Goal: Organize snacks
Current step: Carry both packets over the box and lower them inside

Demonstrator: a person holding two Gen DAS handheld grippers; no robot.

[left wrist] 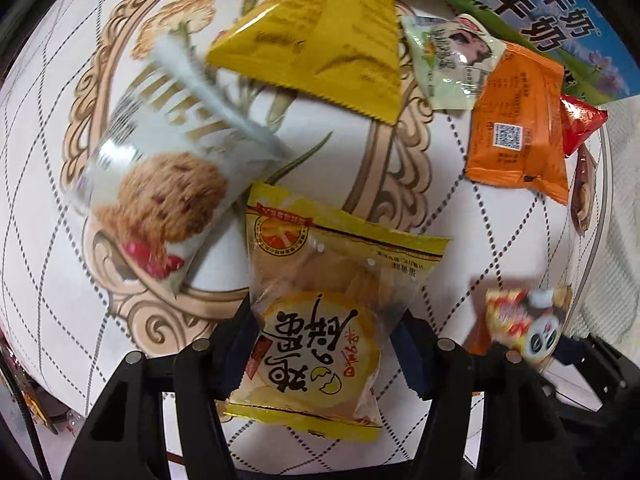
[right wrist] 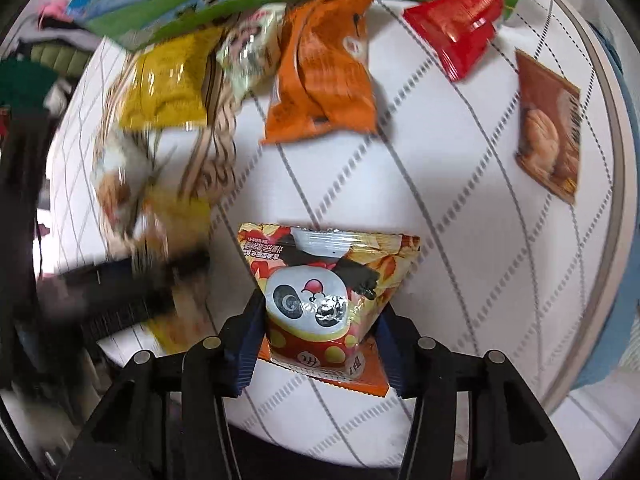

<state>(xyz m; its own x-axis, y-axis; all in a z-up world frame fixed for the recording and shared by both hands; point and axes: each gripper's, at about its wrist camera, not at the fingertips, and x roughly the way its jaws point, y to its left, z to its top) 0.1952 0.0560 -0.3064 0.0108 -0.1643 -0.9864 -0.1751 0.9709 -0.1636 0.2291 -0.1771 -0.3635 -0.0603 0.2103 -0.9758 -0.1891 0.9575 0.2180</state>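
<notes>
Over the quilted tabletop (left wrist: 460, 216) I've got the left gripper (left wrist: 324, 354) clamped on the yellow egg-cake pack (left wrist: 320, 320) and the right gripper (right wrist: 316, 328) pinching the panda snack bag (right wrist: 320, 280), both lifted clear of the loose pile, probably so I can sort them without dragging neighbours.
</notes>
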